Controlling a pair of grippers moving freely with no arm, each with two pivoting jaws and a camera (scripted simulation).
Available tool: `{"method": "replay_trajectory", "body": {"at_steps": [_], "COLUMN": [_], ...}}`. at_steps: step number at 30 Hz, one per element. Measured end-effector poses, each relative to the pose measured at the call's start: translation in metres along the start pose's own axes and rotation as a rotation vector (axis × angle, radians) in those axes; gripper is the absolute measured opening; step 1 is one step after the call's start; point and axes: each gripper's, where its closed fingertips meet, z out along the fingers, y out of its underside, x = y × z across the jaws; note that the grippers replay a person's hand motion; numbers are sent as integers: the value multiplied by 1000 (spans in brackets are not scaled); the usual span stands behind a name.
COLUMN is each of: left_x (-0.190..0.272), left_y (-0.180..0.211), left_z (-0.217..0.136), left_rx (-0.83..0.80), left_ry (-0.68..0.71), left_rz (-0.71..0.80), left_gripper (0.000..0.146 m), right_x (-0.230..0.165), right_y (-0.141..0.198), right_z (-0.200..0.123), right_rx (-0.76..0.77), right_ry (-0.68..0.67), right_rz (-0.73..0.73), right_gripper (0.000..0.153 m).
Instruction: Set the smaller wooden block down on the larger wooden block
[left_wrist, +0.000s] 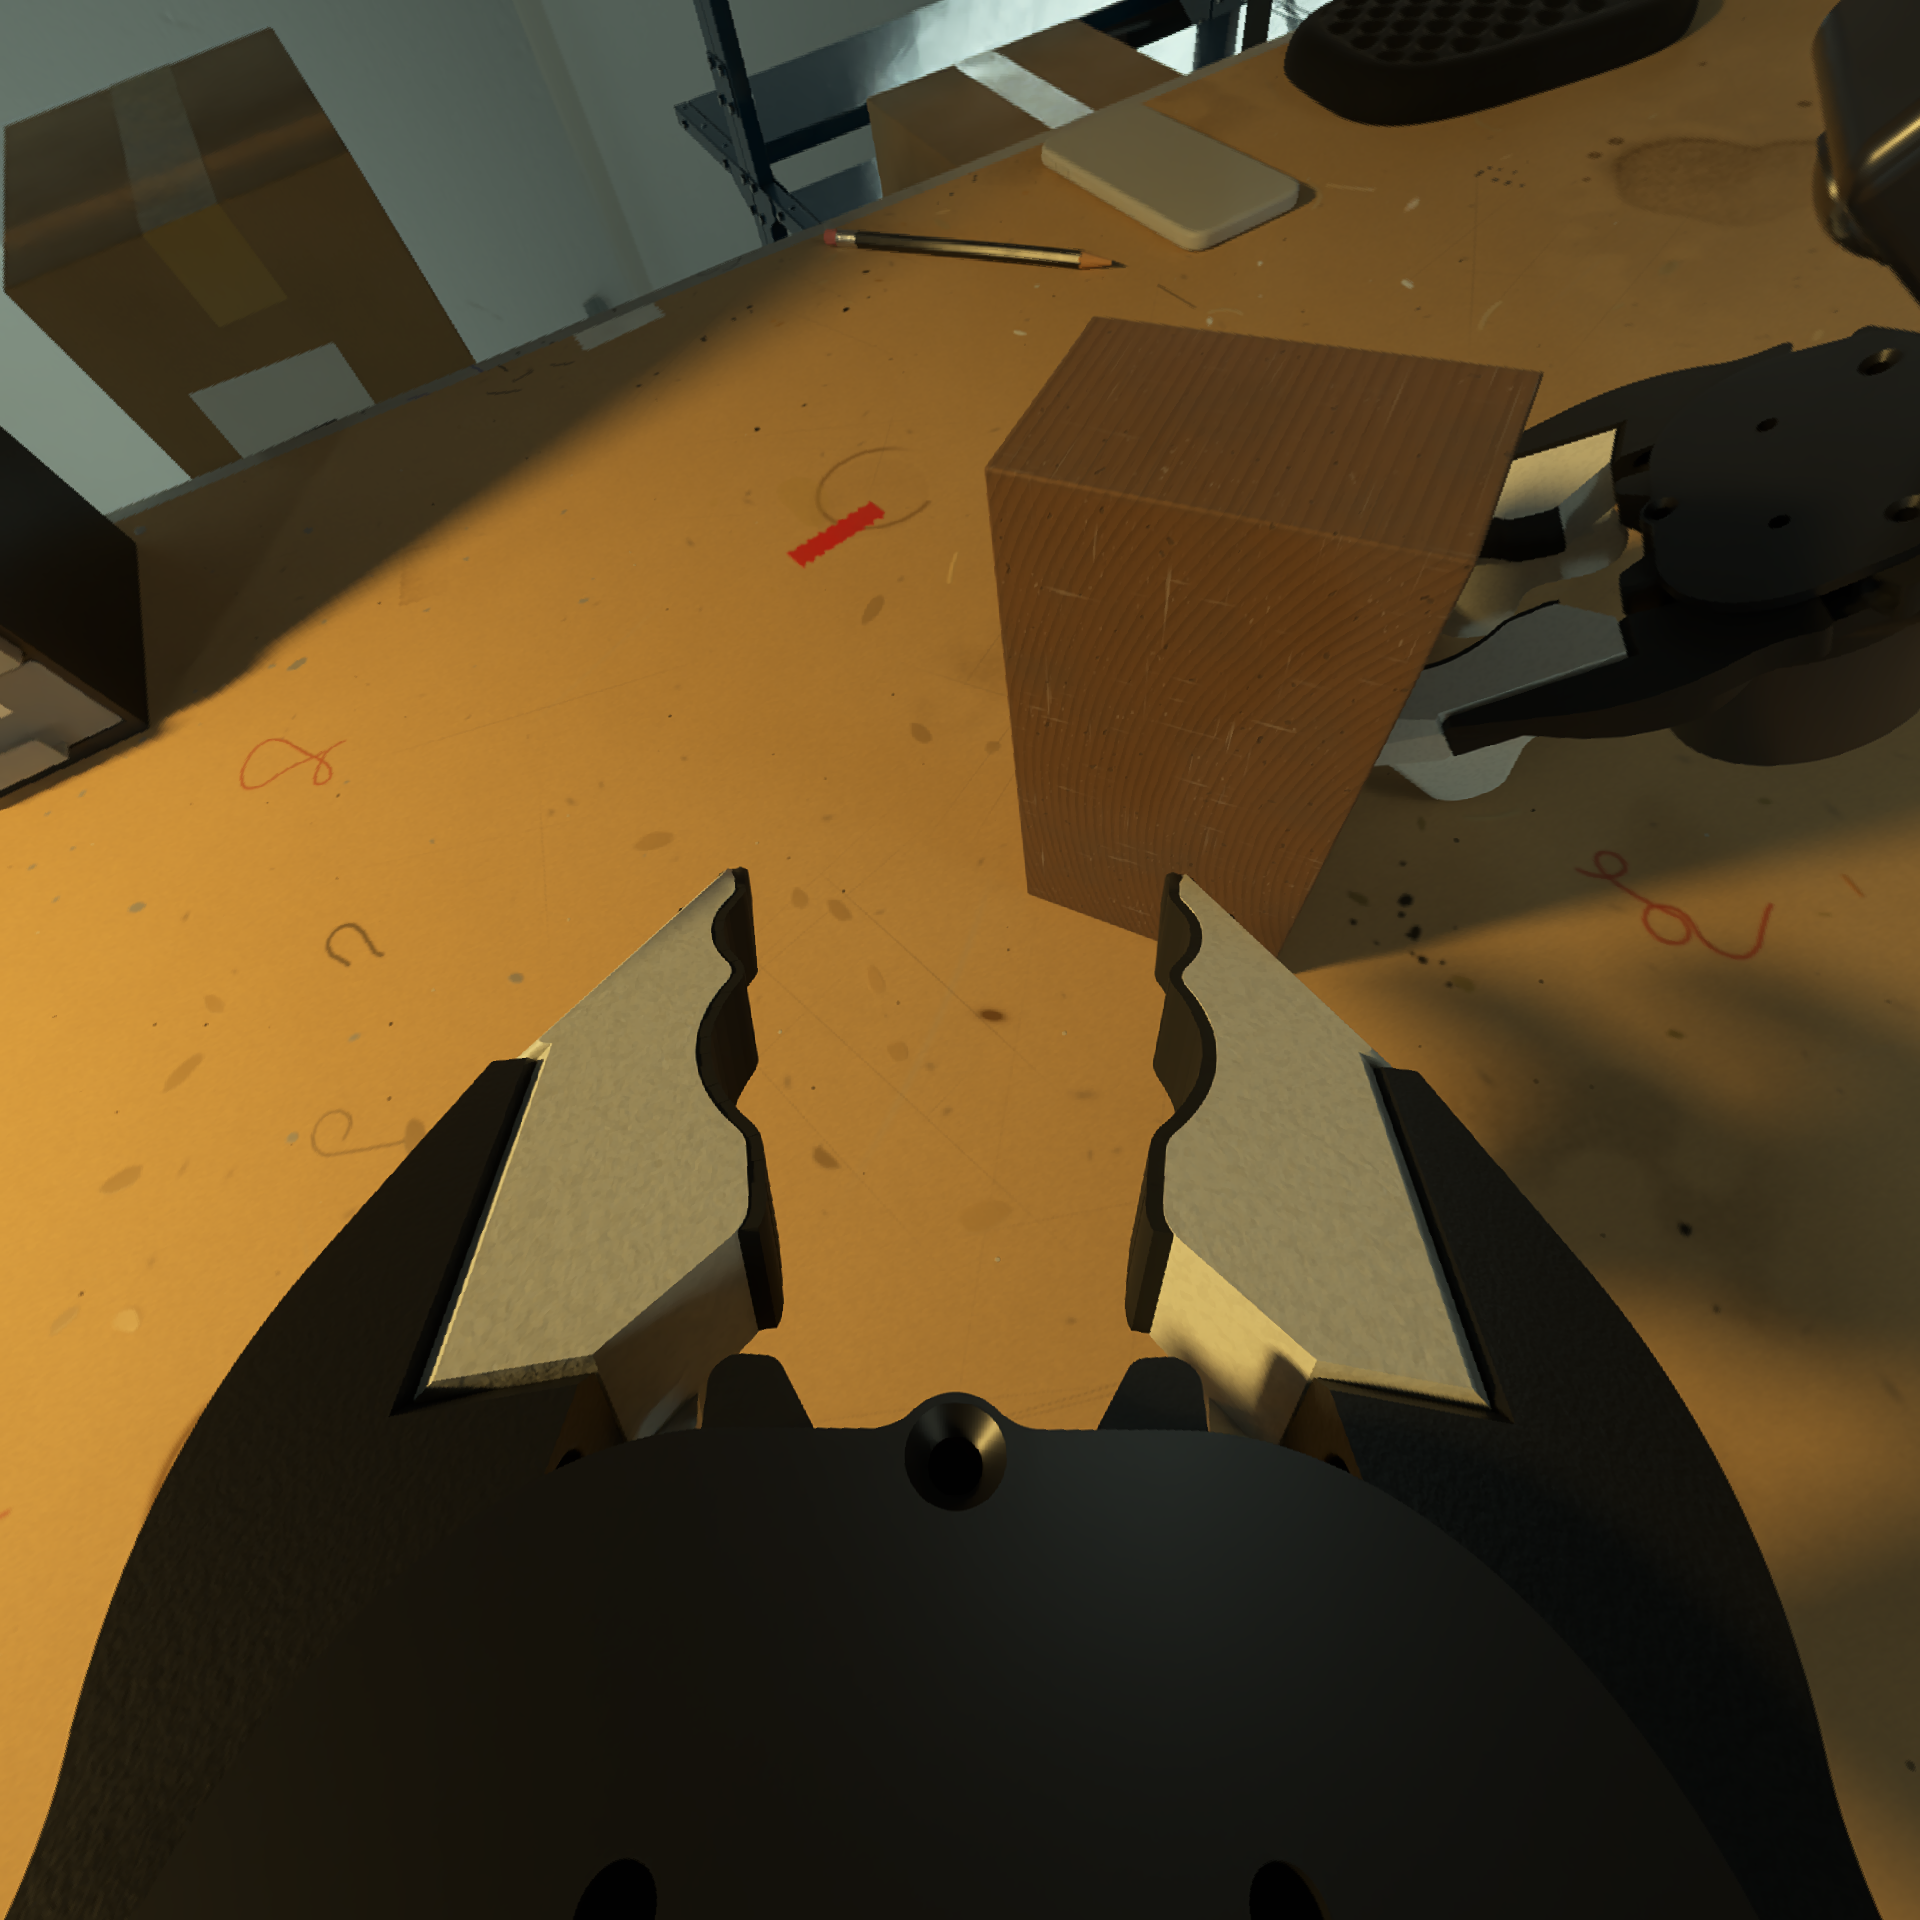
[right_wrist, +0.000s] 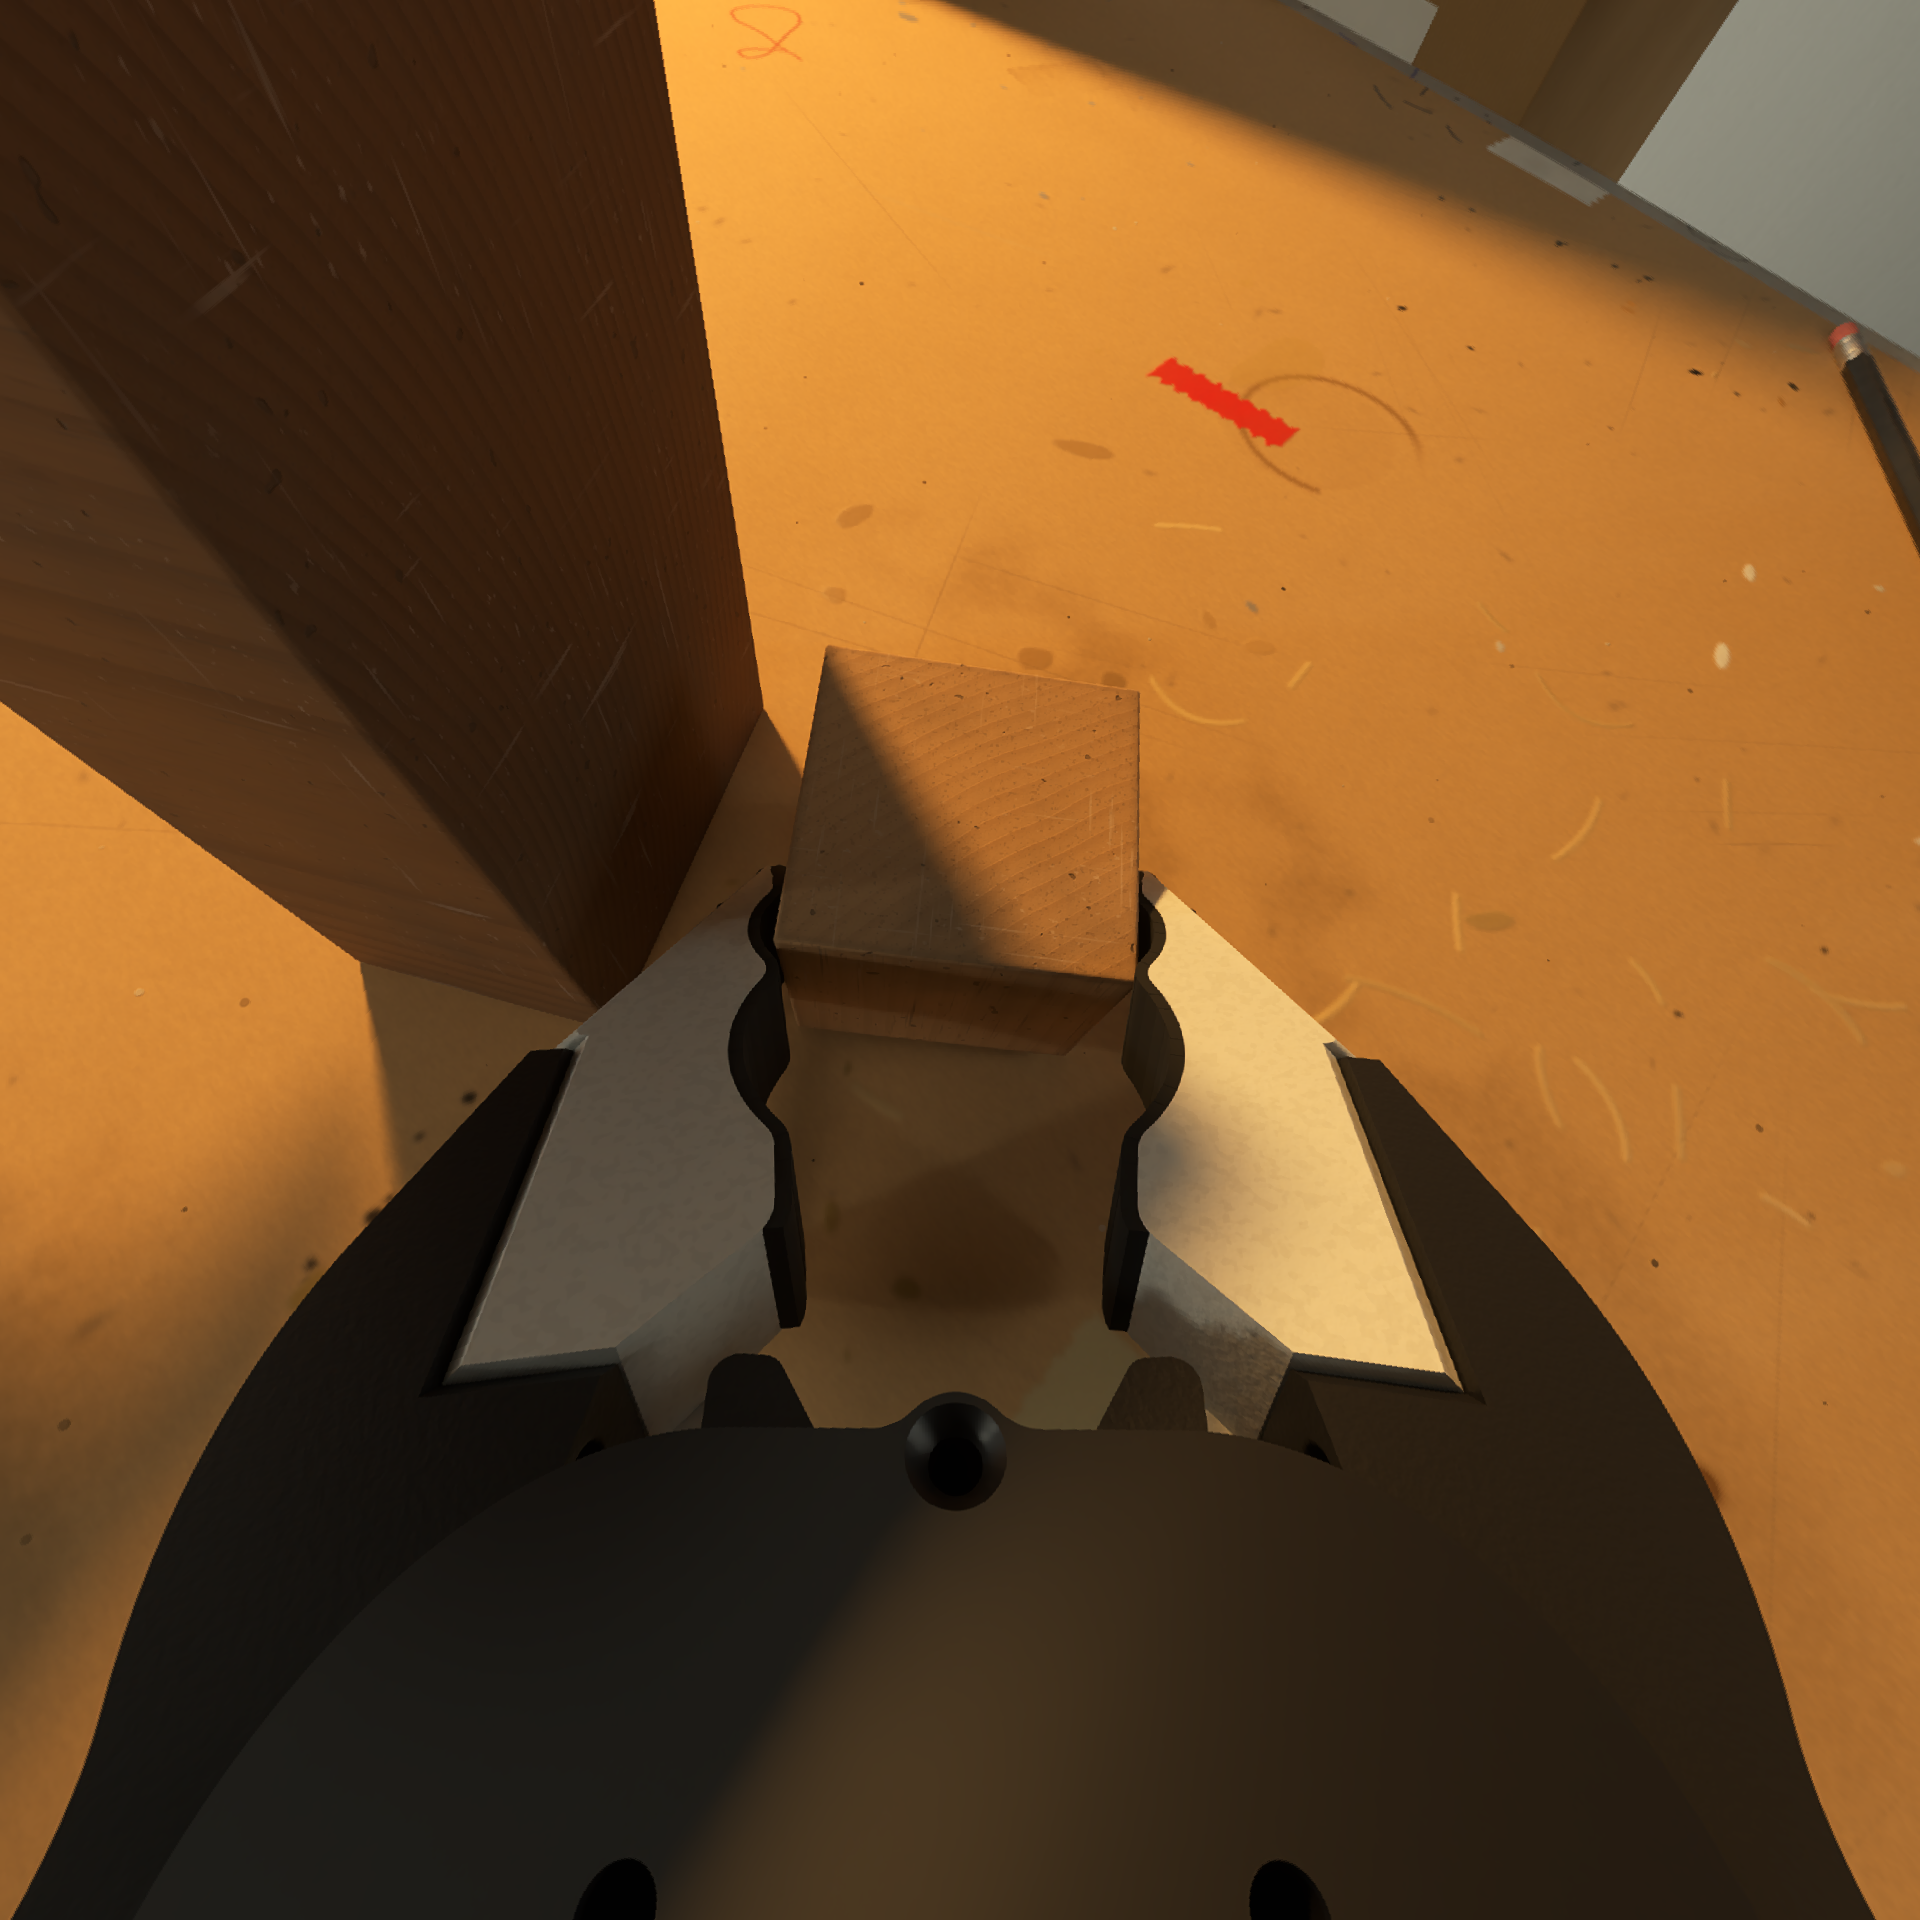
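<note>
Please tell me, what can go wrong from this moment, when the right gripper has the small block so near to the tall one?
1. The right gripper pinches the smaller wooden block only at its fingertips, so the block may twist or slip during lifting.
2. The larger wooden block stands tall and very close beside it; a sideways move could bump or topple it.
3. The left gripper is open and holds nothing, so nothing steadies the tall block.
</note>
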Motion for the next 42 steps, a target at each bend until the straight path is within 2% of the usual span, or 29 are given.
{"method": "replay_trajectory", "body": {"at_steps": [7,15,23,30,33,37,39,42], "left_x": [-6,-15,-17,-11,-7,-3,-1,3], "left_y": [9,20,27,36,38,36,37,40], "left_z": [-2,0,0,3,3,2,3,2], "left_rx": [5,3,12,0,-5,15,12,-3], "left_ry": [-4,11,48,101,111,112,130,155], "left_rz": [-13,-54,-80,-73,-57,-33,-38,-44], "left_gripper": [77,76,76,75,75,75,75,75], "right_x": [0,6,20,21,12,-17,-35,-55], "right_y": [0,1,-3,-19,-44,-110,-141,-163], "right_z": [-2,-13,-43,-84,-111,-141,-138,-112], "right_rx": [-11,-77,-103,-69,25,209,250,176], "right_ry": [28,172,329,435,437,332,232,113], "right_rz": [-24,-116,-116,-37,68,183,225,254], "right_gripper": [64,64,64,64,64,64,64,64]}}
